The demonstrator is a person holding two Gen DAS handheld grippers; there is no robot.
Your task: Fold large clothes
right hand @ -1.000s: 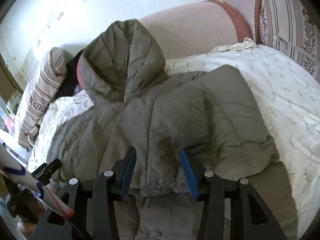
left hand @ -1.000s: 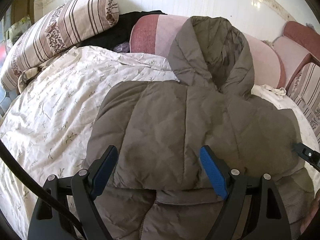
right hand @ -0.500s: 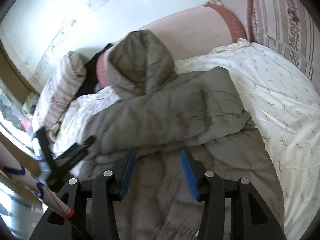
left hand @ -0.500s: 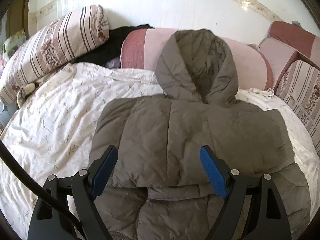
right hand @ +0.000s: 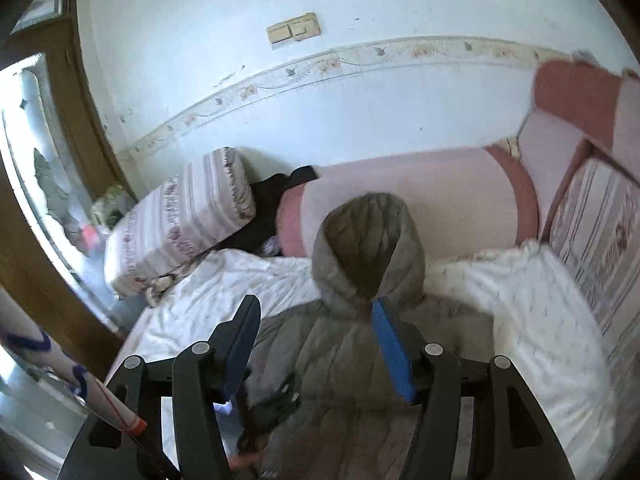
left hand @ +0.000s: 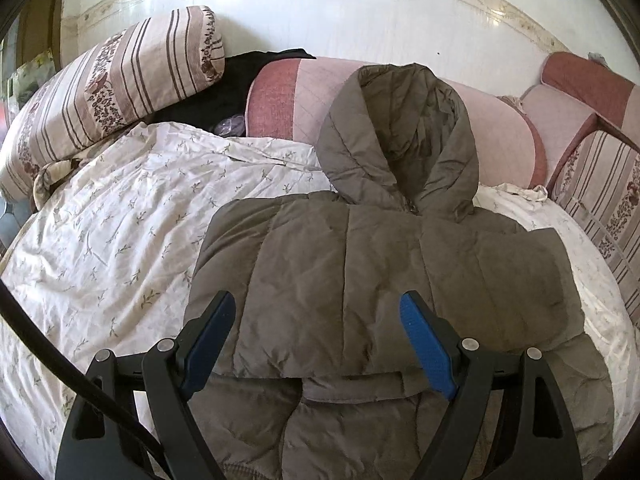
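Jacket (left hand: 380,280) lying on bedsheet (left hand: 120,220), hood at 12 o'clock, hem folded up. Left gripper (left hand: 320,340) hovering spread, holding nothing. Right gripper (right hand: 316,344) spread too, view blurring. Next fold probably needing both claws pinching matching hem corners evenly.

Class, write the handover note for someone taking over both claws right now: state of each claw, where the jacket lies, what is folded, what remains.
Left claw: open, empty, above the jacket's lower half.
Right claw: open, empty, raised and facing the hood; that view is blurred.
Jacket: olive puffer, flat on the floral bedsheet, hood propped against the pink bolster.
Done: both sleeves appear folded in across the front.
Left: probably fold the hood down and the hem up, then tidy.
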